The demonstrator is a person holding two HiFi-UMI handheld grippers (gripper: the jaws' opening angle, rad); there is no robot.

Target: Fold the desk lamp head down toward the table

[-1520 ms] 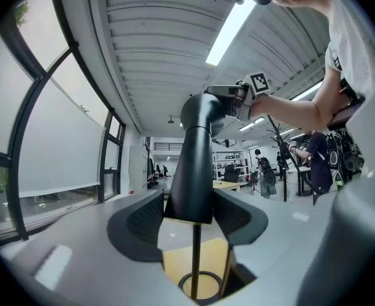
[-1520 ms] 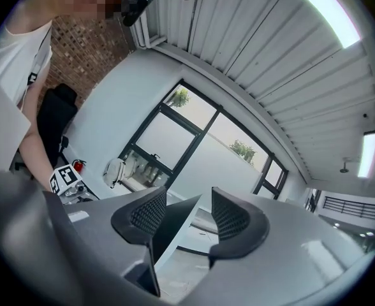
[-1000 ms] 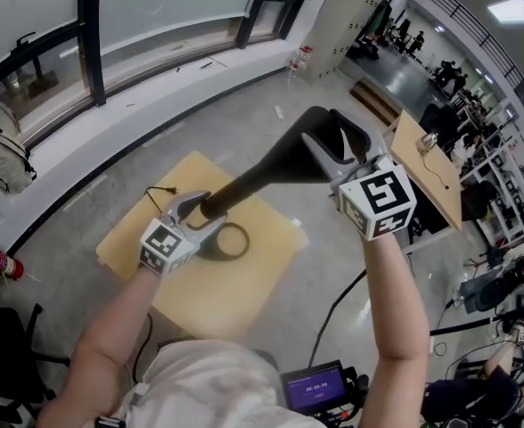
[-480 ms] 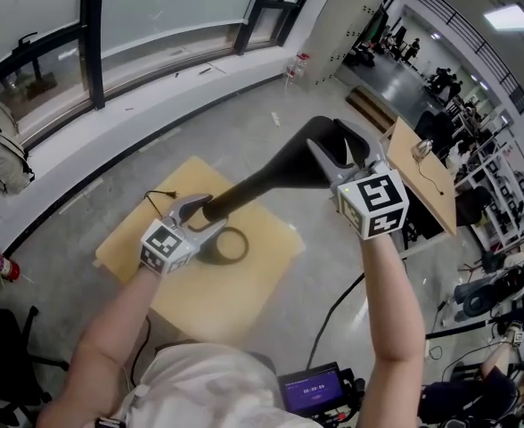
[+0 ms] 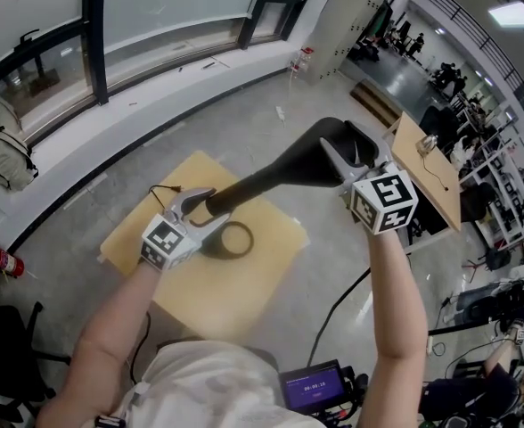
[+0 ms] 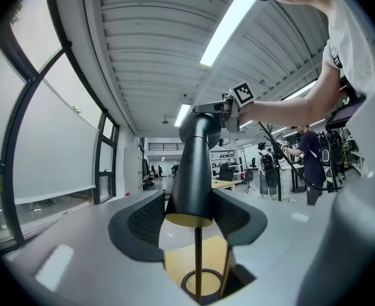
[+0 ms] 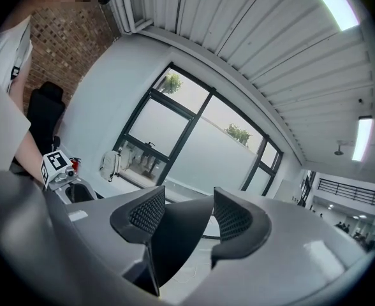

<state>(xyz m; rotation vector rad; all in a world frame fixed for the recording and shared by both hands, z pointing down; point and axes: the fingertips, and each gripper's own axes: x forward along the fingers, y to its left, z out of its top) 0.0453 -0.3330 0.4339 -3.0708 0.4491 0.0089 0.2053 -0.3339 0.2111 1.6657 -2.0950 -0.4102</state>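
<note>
A: What is the left gripper [image 5: 204, 208] doing?

B: It has not moved. Its jaws stand wide but are filled: the pads sit on either side of the thick lower end of the black lamp arm [image 5: 262, 181]. Just below its jaws the thin stem [image 6: 198, 260] runs down to the ring base [image 5: 231, 239], which lies flat on the wooden table [image 5: 244, 297] under the gripper.

A: So that hand is only bracing?

B: That is my reading. It pins the bottom of the lamp so the base does not lift or slide while the other end is moved.

A: And past it, to the right?

B: The arm slopes up and away from the left jaws to the right gripper [image 5: 356, 150]. That one is clamped on the dark lamp head [image 5: 333, 132], whose shell fills the gap between its pads.

A: What has changed in the last second?

B: Only the right side. The right gripper has eased a little downward and outward, taking the head with it. The left grip looks the same as before.

A: Is the fold far along?

B: I judge it barely begun. The head is high above the table, well apart from it, so most of the downward swing remains.
</note>
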